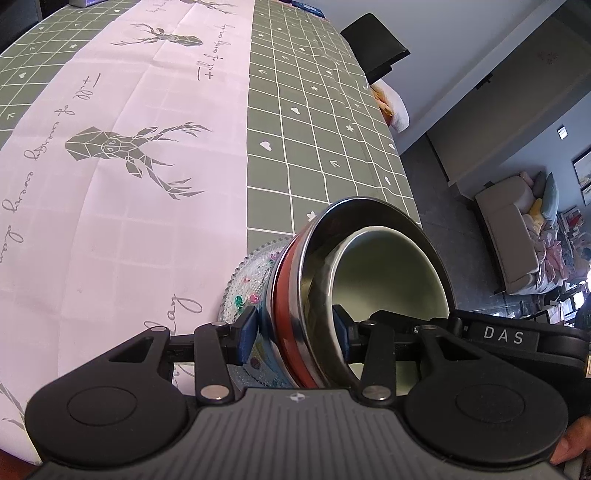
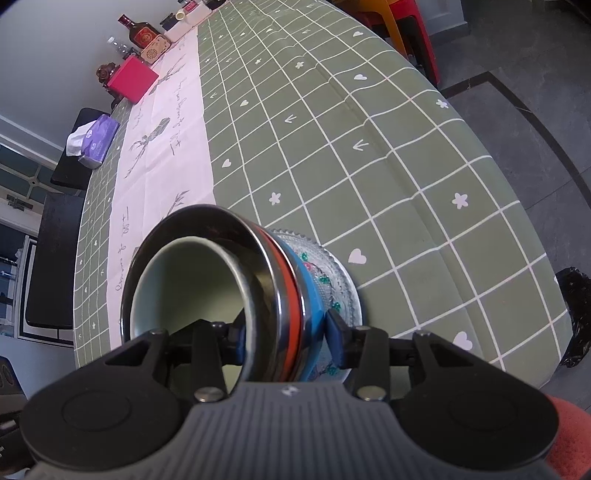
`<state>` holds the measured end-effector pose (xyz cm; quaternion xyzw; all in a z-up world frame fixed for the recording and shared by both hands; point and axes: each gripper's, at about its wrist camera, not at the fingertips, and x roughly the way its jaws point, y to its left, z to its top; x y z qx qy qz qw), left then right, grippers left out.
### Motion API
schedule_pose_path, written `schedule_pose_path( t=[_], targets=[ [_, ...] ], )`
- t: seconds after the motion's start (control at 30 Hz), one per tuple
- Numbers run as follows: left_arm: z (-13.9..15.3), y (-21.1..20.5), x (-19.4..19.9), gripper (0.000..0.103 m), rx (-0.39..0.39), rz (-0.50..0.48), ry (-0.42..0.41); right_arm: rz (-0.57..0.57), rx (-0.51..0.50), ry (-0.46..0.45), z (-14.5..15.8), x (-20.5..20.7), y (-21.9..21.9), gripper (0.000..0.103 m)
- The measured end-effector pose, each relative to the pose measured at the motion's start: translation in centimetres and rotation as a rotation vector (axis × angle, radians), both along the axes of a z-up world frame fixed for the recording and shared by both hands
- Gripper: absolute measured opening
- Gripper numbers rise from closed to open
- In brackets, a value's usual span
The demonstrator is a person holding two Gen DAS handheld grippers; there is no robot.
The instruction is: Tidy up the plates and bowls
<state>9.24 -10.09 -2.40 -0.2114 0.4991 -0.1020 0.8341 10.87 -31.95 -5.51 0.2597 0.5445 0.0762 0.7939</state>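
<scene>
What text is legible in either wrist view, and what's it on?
"DAS": white letters on the right gripper's black body, seen in the left wrist view.
Cursive script on the tablecloth's pale centre strip: only fragments such as "of every" and "day" can be made out; the rest is too distorted to read.
Red label on the dark bottle: too small to read.
Purple tissue pack: print too blurred to read.

Soft even daylight, sharp focus, strong fisheye bending at edges.
</scene>
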Motion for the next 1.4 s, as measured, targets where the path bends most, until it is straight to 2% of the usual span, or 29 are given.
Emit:
schedule_pose_path(
  t=[0.2,0.27,0.33,0.4,0.47,0.6,0.73,0.87,1.03,1.23,1.4],
  targets=[
    [-0.2,0.3,0.3,0.050,-0.024,0.004,-0.004,0.016,0.013,0.002,-0.1,0.2,-0.1,0.043],
    [-0.2,0.4,0.4,0.054,-0.026,0.003,-0.011,0.022,0.012,0.000,-0.1,0.3,-0.1,0.043],
    [0.0,0.5,0.4,0.060,-0.018,0.011,-0.035,0.035,0.019,-0.008,0.0,0.3,-0.1,0.049],
    [0.4,0.7,0.3,0.073,-0.004,0.025,-0.069,0.049,0.019,-0.027,0.3,0.3,0.0,0.057],
    [0.7,1.0,0.3,0.077,0.001,0.037,-0.088,0.066,0.003,-0.049,0.7,0.2,0.3,0.065],
    [1.2,1.5,0.3,0.083,-0.006,0.039,-0.115,0.085,-0.035,-0.091,1.7,0.2,0.7,0.073],
    [2.1,1.9,-0.2,0.086,0.024,0.024,-0.168,0.102,-0.082,-0.141,2.7,-0.2,0.9,0.080],
    [3.4,2.1,-0.9,0.086,0.073,-0.009,-0.224,0.139,-0.148,-0.196,3.9,-0.8,1.2,0.081],
    [6.1,2.0,-2.8,0.086,0.175,-0.053,-0.377,0.185,-0.257,-0.336,6.5,-2.8,2.0,0.083],
    [8.7,1.6,-6.4,0.087,0.278,-0.098,-0.574,0.243,-0.376,-0.581,10.0,-7.1,3.6,0.089],
    [9.5,1.5,-10.4,0.086,0.334,-0.092,-0.698,0.282,-0.389,-0.732,11.7,-12.0,4.7,0.092]
  ],
)
